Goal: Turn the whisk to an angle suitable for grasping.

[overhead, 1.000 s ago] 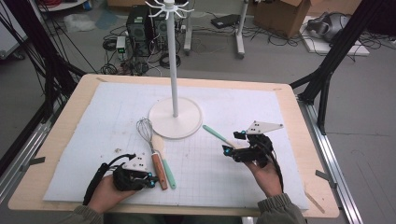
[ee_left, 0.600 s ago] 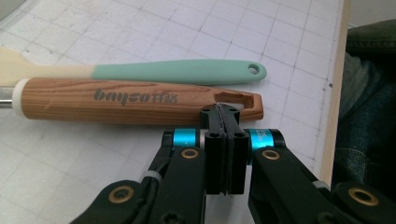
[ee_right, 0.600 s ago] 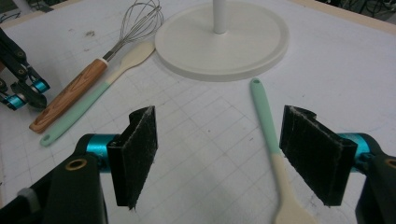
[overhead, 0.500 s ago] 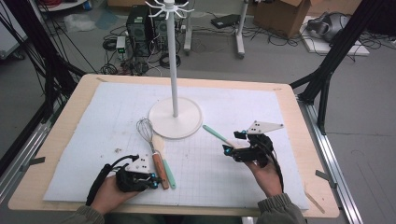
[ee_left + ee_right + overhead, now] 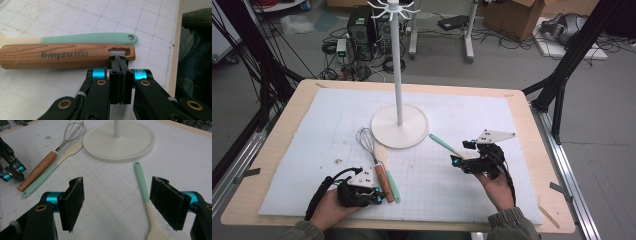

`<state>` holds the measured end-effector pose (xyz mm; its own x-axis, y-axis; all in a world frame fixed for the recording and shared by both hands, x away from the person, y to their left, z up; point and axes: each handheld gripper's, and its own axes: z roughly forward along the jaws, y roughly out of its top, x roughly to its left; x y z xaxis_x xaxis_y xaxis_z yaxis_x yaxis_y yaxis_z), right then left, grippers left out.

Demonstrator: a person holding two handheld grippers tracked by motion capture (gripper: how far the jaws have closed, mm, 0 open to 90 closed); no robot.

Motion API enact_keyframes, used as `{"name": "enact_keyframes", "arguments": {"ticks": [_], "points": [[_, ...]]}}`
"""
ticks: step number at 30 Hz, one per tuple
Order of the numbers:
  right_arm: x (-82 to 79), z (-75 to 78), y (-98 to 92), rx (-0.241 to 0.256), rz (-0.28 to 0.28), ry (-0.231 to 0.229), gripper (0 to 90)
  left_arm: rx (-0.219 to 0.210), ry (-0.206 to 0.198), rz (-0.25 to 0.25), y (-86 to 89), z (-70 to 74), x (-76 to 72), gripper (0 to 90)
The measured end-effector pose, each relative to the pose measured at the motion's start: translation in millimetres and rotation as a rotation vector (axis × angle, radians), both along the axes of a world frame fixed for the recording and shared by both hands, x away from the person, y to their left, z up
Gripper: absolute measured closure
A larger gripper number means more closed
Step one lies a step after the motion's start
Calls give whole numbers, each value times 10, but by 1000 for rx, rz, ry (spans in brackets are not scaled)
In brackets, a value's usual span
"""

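Whisk (image 5: 62, 56) has a wood-grain handle, lying on the gridded mat beside a mint-handled spatula (image 5: 82, 39). Left gripper (image 5: 119, 59) is clenched empty, tips touching the handle's slotted end, slightly nearer than before. Right gripper (image 5: 117, 202) gapes, unmoved.

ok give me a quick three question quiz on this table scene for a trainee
1. True or false: the left gripper has its jaws wide open.
2. What lies on the mat between the right gripper's open jaws? A) wire whisk with wooden handle B) mint-handled cream spatula C) round white stand base
3. Fill in: beside the whisk's wooden handle lies a second utensil, a mint-handled spatula, with a ____ through its handle's end.

Key: 1 false, the jaws are shut at the handle's slotted end. 2 B. 3 hole.
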<state>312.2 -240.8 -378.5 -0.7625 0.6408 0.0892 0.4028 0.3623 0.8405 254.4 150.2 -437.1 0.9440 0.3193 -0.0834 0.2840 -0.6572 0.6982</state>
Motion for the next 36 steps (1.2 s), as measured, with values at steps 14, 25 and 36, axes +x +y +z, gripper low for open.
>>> {"name": "enact_keyframes", "arguments": {"ticks": [14, 25, 36], "points": [[0, 3, -1, 3, 0, -4, 268, -45, -85, 103, 259, 353, 349, 879], [14, -4, -3, 4, 1, 0, 268, -21, -125, 177, 254, 522, 857, 895], [47, -22, 4, 6, 6, 6, 266, 10, -83, 272, 254, 506, 1395, 896]]}}
